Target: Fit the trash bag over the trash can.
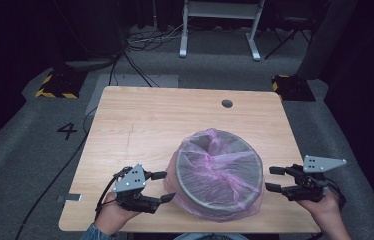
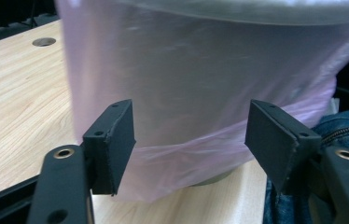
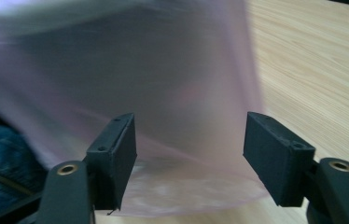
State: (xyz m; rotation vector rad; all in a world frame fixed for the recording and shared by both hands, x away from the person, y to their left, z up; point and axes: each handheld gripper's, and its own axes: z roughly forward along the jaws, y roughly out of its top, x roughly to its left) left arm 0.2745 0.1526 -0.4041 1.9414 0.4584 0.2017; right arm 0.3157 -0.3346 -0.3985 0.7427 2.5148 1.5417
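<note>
A round grey bin lined with a thin pink plastic bag stands on the wooden table, near its front edge. The bag is pulled over the rim and hangs down the bin's outer wall. My left gripper is just left of the bin, jaws wide apart, nothing between them. My right gripper is just right of the bin, also open and holding nothing. In each gripper view the pink film hangs a short way beyond the spread pads.
A round cable hole sits near the table's far edge. A white desk frame and loose cables lie on the grey floor beyond. Yellow-black weights flank the table's far corners. A denim-clad leg is below the table's front edge.
</note>
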